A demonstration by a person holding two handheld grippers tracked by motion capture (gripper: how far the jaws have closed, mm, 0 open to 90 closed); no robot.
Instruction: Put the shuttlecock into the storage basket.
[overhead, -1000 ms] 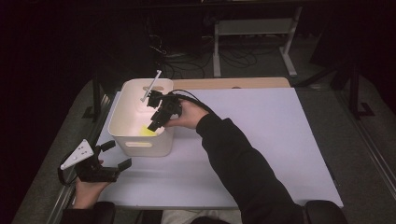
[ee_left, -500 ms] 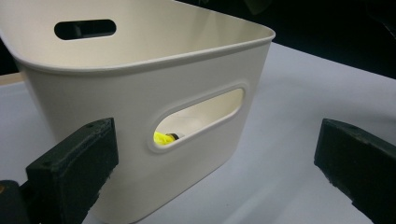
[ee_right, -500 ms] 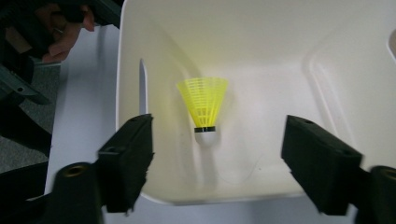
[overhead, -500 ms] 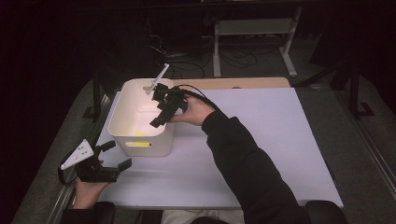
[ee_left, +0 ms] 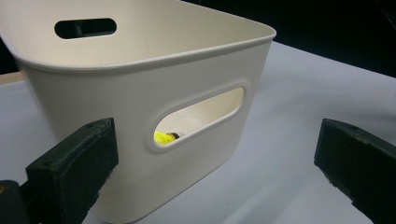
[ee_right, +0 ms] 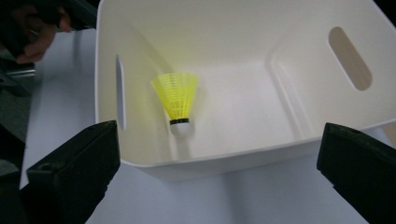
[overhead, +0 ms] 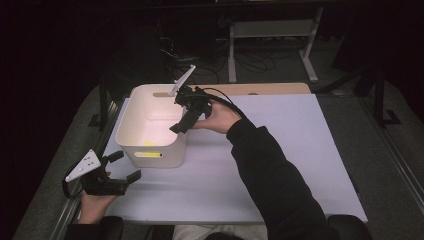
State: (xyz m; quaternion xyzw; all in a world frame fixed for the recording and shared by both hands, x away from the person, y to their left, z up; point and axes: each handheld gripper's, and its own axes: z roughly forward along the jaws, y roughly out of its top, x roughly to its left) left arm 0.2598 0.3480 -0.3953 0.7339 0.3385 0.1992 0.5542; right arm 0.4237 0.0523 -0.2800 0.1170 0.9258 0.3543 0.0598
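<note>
A white plastic bin (overhead: 131,140) with slot handles stands at the left of the table. A yellow shuttlecock (ee_right: 177,95) lies on the bin's floor near one wall, cork end down; it also shows through the handle slot (ee_left: 163,136). My right gripper (overhead: 181,110) hovers over the bin's right rim. Its jaws have just been opening and stand wide apart (ee_right: 219,140) with nothing between them. My left gripper (overhead: 125,166) rests low on the table in front of the bin, open (ee_left: 217,140), facing the bin's near wall without touching it.
A pale lavender mat (overhead: 280,150) covers the table, and a wooden strip (overhead: 270,89) lies along its far edge. Metal rails run down both sides. A white stand (overhead: 270,30) and cables sit on the dark floor beyond.
The right gripper has lifted out of the bin and drawn back toward its right rim, jaws spreading wide. The shuttlecock stays on the bin floor. The left gripper has kept still.
</note>
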